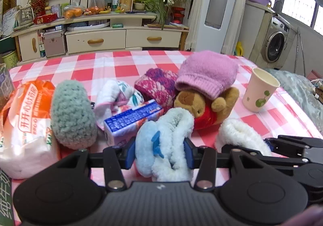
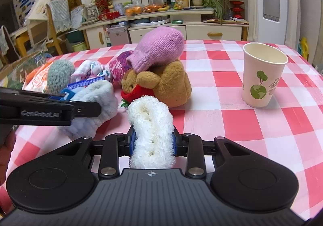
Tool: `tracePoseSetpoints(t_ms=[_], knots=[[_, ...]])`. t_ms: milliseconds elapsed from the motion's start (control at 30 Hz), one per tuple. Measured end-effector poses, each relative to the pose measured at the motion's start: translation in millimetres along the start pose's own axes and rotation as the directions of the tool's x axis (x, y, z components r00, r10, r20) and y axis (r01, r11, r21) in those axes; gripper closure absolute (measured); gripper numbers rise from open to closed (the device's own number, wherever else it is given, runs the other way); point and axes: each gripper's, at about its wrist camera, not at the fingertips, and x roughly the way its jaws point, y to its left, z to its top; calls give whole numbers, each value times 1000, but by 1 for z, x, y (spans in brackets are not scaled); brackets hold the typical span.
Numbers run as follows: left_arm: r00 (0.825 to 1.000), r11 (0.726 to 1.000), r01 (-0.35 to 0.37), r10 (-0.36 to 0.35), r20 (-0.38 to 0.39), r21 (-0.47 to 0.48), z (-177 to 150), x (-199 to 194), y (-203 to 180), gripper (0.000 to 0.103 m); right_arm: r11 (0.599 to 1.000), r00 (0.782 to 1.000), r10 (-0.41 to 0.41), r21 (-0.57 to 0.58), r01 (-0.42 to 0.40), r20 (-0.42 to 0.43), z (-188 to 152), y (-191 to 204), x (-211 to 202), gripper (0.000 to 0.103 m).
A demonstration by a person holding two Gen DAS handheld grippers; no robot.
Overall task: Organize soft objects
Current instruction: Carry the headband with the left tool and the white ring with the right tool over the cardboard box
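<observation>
Nearest the left wrist cam, a fluffy light-blue sock [image 1: 167,145] is being squeezed between the blue pads of the left claw [image 1: 160,151]; jaws are narrow & pressing into the pile on both sides. A small blue plastic clip [image 1: 156,143] is being carried on the sock's front. In the right wrist cam, a fluffy white sock [image 2: 152,133] is being pinched the same way by the right claw [image 2: 153,141], its free end curling up & fwd above the pads.

Both socks are being held just above a surface covered w/ a red-white checked cloth [image 2: 232,125], at its near edge. The two claws are being kept side by side, white sock to the right of the blue one.

Behind them, a brown teddy bear [image 2: 167,84] in a red top is being capped by a pink knit hat [image 2: 159,48]. A purple-pink knit piece [image 1: 157,84] is being pressed against the bear's left side. Further left, a rolled floral cloth [image 1: 119,94], a blue-purple box [image 1: 133,123], a grey-green knit item [image 1: 72,117] & an orange-white pkg [image 1: 26,131] are being crowded together, touching or nearly so. A paper cup [image 2: 262,74] w/ green print is being left upright, well apart on the right.
</observation>
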Motion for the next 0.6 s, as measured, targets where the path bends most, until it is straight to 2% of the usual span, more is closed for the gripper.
tracePoseSetpoints(t_ms=[233, 600], knots=[[1000, 1000, 9, -8, 27, -17, 1, -13, 12, 57, 999, 999, -25, 35, 25, 23, 2, 1, -1, 64], [997, 998, 39, -36, 69, -43, 3, -34, 26, 57, 996, 993, -41, 81, 33, 106, 7, 13, -12, 64]])
